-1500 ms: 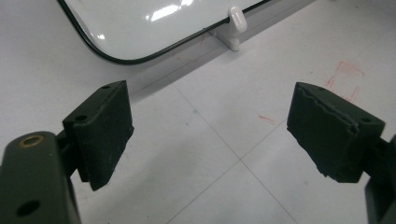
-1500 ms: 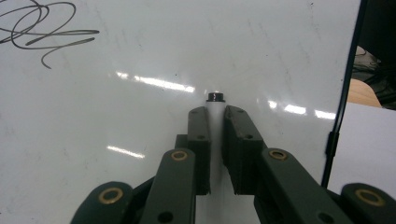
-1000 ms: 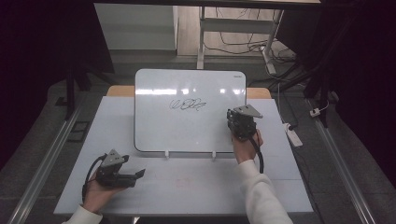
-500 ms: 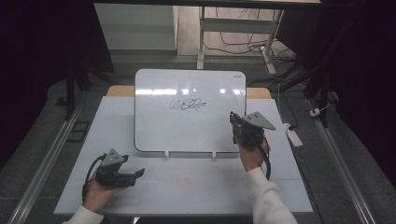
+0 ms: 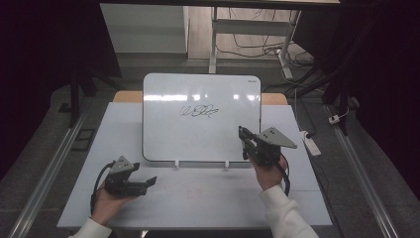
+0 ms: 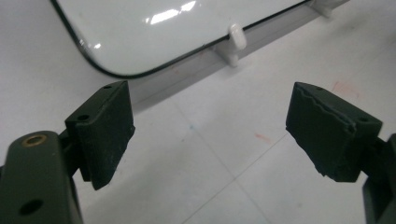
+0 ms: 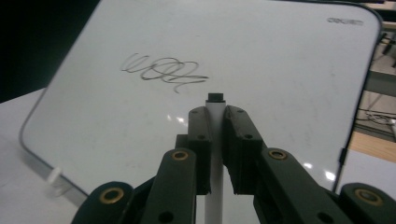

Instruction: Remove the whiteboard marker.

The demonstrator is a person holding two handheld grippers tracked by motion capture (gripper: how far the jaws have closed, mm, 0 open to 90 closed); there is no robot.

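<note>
Board: whiteboard [image 5: 201, 117] stands tilted on the table [image 5: 198, 198], propped on two white clips at its lower edge, one [image 5: 176, 163] left of the other.
Writing: black scribble [image 5: 199, 111] in the upper middle of the board.
Right gripper: right gripper [image 5: 243, 140] held in the right hand [image 5: 268, 171] at the board's lower right corner, tip pointing toward the board.
Right gripper state: jaws closed narrow on a white marker [image 7: 215, 140] with a black tip, standing upright between them.
Left gripper: left gripper [image 5: 148, 182] rests low over the table in the left hand [image 5: 106, 198], in front of the board's lower left corner, apart from the board.
Left gripper state: jaws spread wide, nothing between them.
High view vs right gripper view: the marker is too small to make out from above; the right gripper view shows it clamped, tip just below the scribble [image 7: 161, 72], plus a brand mark at the board's top right corner.
Left gripper view extra: board corner, one clip [image 6: 237, 39] and faint coloured specks on the table [image 6: 210, 154].
Change from 1.0 s ago: right gripper has moved right and down, off the board face toward its right edge; left gripper unchanged; scribble unchanged.
</note>
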